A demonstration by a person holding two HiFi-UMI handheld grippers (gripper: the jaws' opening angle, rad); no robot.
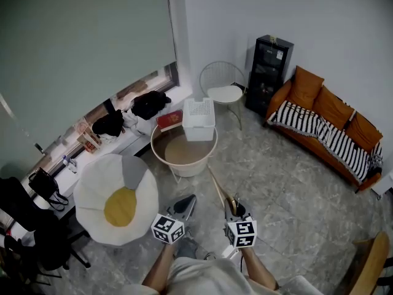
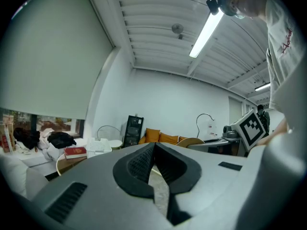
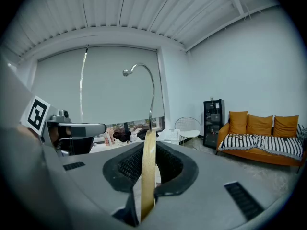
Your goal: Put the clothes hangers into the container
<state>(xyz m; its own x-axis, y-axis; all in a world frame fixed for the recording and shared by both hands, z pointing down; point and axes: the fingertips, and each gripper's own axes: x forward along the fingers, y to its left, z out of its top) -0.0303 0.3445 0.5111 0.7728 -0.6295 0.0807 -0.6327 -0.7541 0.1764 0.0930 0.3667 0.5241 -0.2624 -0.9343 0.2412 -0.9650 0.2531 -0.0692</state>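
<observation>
Right claw (image 3: 148, 152) clenched on a wooden clothes hanger (image 1: 218, 189), left claw (image 2: 154, 150) shut and empty; the hanger is best kept pinched until above the white perforated container (image 1: 199, 118) at the round counter's (image 1: 161, 160) far edge, then let go.

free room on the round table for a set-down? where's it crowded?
Free: near half of the table, between the white basket and the near rim. The floor toward the sofa is bare too. Crowded: far rim, with white basket and red book.
</observation>
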